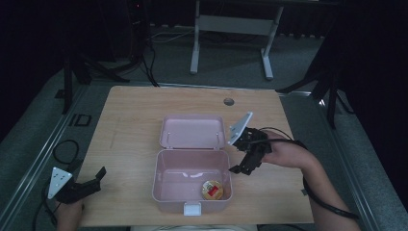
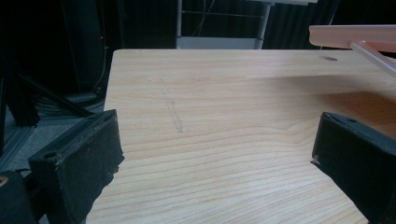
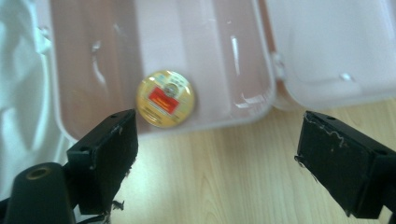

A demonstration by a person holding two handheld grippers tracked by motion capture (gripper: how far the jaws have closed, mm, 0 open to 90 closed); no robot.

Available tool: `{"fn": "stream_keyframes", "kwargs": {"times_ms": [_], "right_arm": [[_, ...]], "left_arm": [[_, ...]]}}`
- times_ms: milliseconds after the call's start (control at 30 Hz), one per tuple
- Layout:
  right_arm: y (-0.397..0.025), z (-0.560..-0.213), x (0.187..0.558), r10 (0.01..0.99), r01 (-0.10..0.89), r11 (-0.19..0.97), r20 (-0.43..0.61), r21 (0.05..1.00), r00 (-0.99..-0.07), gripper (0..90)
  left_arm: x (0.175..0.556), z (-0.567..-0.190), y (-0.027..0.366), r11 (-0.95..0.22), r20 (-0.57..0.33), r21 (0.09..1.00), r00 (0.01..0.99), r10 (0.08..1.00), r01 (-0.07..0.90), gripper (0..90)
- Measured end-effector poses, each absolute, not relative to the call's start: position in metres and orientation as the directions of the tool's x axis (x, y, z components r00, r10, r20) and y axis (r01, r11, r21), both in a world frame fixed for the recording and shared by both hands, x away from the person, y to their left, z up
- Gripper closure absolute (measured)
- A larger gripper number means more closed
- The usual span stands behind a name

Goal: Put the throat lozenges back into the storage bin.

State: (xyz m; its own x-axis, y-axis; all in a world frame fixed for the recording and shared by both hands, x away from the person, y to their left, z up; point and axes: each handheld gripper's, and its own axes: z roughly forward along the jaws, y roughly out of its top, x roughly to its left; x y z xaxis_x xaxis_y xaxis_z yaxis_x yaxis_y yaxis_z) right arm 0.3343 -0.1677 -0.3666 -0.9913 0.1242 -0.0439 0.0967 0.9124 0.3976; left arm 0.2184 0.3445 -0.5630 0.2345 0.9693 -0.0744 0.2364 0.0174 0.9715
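2 grippers are working this table, and both are standing wide with nothing between their jaws. The right gripper (image 1: pixel 248 156) is hovering just beside the right wall of the pink box (image 1: pixel 191 202), jaws angled toward its opening, likely so it can reach in. The round yellow tin (image 3: pixel 165 98) with a red label is lying inside, on the box floor near the front right corner. The lid (image 1: pixel 192 131) is lying flat behind, leaving the interior reachable. The left gripper (image 1: pixel 84 186) is resting at the table's (image 1: pixel 134 106) near left corner, well apart, seemingly parked out of the way.
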Motion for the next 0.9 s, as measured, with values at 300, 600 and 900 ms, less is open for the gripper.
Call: {"fn": "stream_keyframes", "kwargs": {"times_ms": [300, 600, 900], "right_arm": [[-0.208, -0.392, 0.338, 0.231, 0.163, 0.856, -0.080, 0.491, -0.970, 12.2], [-0.243, -0.440, 0.344, 0.395, 0.259, 0.757, -0.105, 0.599, -0.913, 12.2], [-0.281, -0.496, 0.359, 0.584, 0.404, 0.666, -0.102, 0.627, -0.805, 11.8]], "left_arm": [[0.218, -0.563, 0.345, 0.015, -0.073, 0.971, 0.236, 0.969, 0.237, 2.0], [0.218, -0.563, 0.344, 0.015, -0.073, 0.971, 0.237, 0.969, 0.237, 2.0], [0.219, -0.563, 0.344, 0.016, -0.074, 0.971, 0.236, 0.969, 0.238, 2.0]]}}
